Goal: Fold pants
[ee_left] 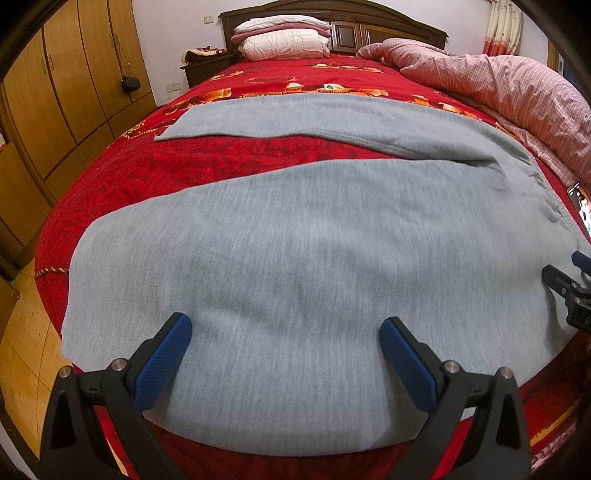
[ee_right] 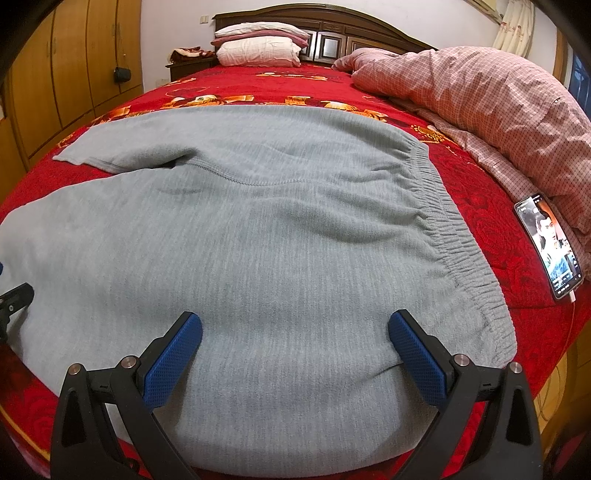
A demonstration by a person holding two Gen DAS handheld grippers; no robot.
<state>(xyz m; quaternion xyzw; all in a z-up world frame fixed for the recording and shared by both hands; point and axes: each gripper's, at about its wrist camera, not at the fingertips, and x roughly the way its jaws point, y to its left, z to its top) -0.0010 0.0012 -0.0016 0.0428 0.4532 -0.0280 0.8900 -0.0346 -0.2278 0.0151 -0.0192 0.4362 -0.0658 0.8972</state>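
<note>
Across the near part of a red floral bedspread (ee_left: 122, 177), a pair of light grey fleece pants (ee_left: 295, 236) is lying flat, its long axis running sideways across both views. Its gathered elastic waistband (ee_right: 454, 236) is pointing toward the right side of the bed, and the two legs are stretching away to the left, splitting apart so that a wedge of red cover is showing between them. The far leg's hem (ee_left: 173, 129) is ending toward the left edge of the bed; the near leg is hanging slightly over the near edge.

The left gripper (ee_left: 284, 332) is hovering over the near leg with its blue-padded fingers (ee_left: 164, 363) spread wide and nothing between them. The right gripper (ee_right: 295, 328) is hovering over the seat area just beside the waistband, likewise spread wide and empty; whether its pads are touching the cloth cannot be told.

A lit smartphone (ee_right: 550, 243) is lying on the red cover to the right of the waistband, beside a rumpled pink checked quilt (ee_right: 498, 103). Stacked pale pillows (ee_left: 284, 38) are resting against a dark wooden headboard (ee_left: 369, 26), and wooden wardrobe doors (ee_left: 62, 81) are standing along the left.
</note>
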